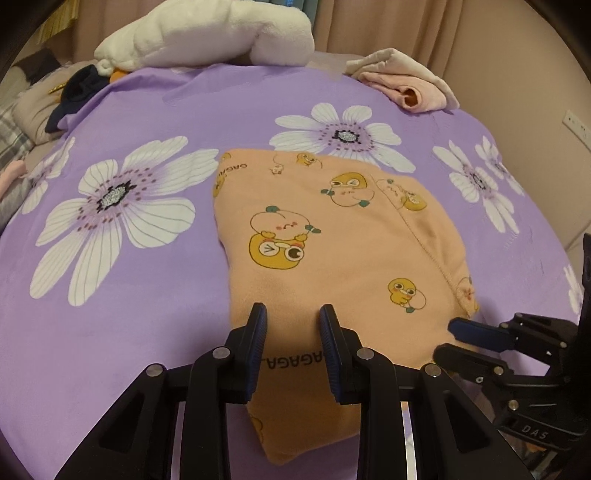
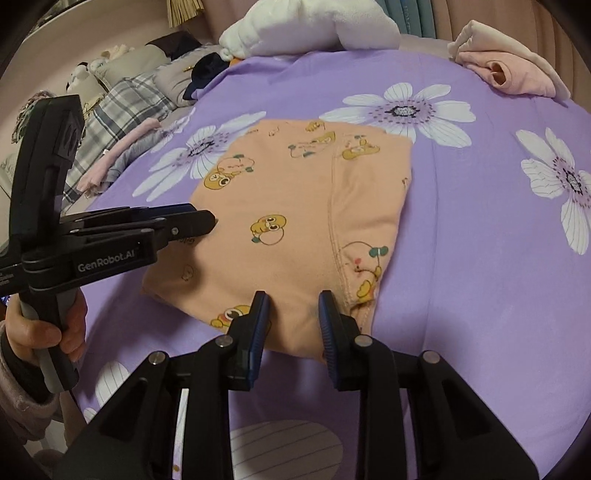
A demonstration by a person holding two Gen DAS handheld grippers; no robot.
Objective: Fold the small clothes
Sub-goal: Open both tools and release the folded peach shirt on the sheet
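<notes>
A small orange garment (image 1: 332, 251) printed with yellow cartoon ducks lies folded flat on the purple flowered bed sheet (image 1: 129, 325). It also shows in the right wrist view (image 2: 295, 206). My left gripper (image 1: 293, 314) is open, its fingers straddling the garment's near edge at the left. My right gripper (image 2: 293, 301) is open, over the near edge by the hem at the right. In the left wrist view the right gripper (image 1: 458, 339) shows at the right. In the right wrist view the left gripper (image 2: 210, 221) shows at the left.
A white plush pillow (image 1: 207, 33) lies at the bed's far edge. A folded pink and cream garment (image 1: 406, 81) sits far right. A dark cloth (image 1: 74, 92) and plaid bedding (image 2: 122, 110) lie at the far left. A pink curtain hangs behind.
</notes>
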